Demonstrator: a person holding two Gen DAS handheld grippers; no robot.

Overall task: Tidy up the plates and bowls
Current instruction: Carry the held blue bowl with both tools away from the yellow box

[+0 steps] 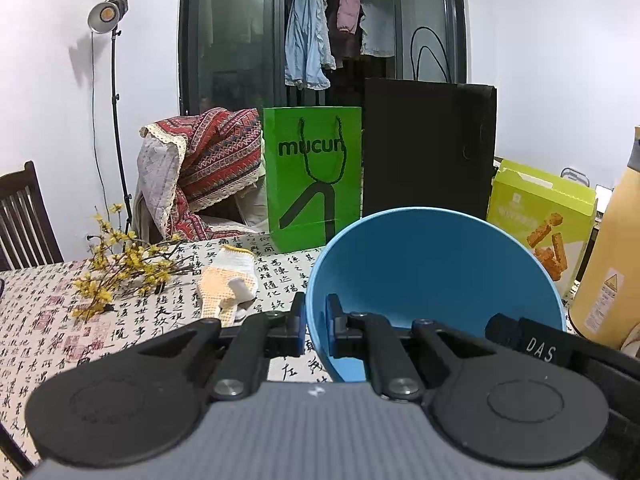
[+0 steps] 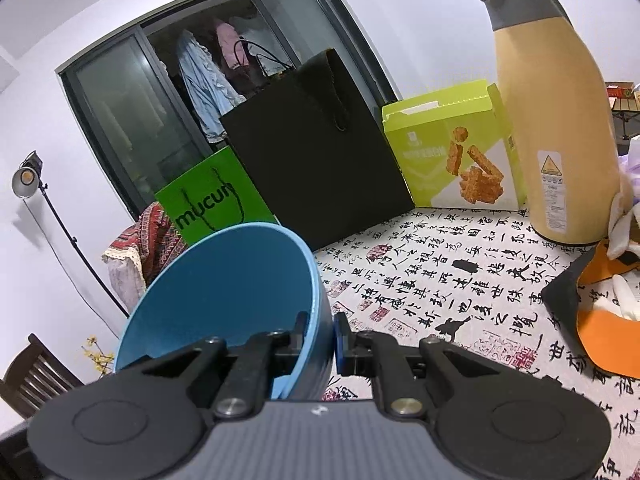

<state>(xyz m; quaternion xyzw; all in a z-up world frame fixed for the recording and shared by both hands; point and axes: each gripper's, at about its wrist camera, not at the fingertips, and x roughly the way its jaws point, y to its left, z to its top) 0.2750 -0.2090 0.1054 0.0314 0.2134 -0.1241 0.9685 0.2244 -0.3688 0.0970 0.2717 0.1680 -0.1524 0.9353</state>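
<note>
Tools, left (image 1: 314, 328) and right (image 2: 322, 340), each pinch the blue bowl's (image 1: 436, 268) rim (opposite sides), above the table (image 2: 460, 280).

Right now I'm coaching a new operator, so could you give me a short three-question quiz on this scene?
1. True or false: both tools pinch the rim of the same blue bowl.
2. Which stands nearest the tall beige jug? A) green bag B) snack box C) studio lamp
3. Fill in: the glove lies beside a sprig of ____ flowers.

Key: 1 true, left tool and right tool each clamp the rim; 2 B; 3 yellow.
</note>
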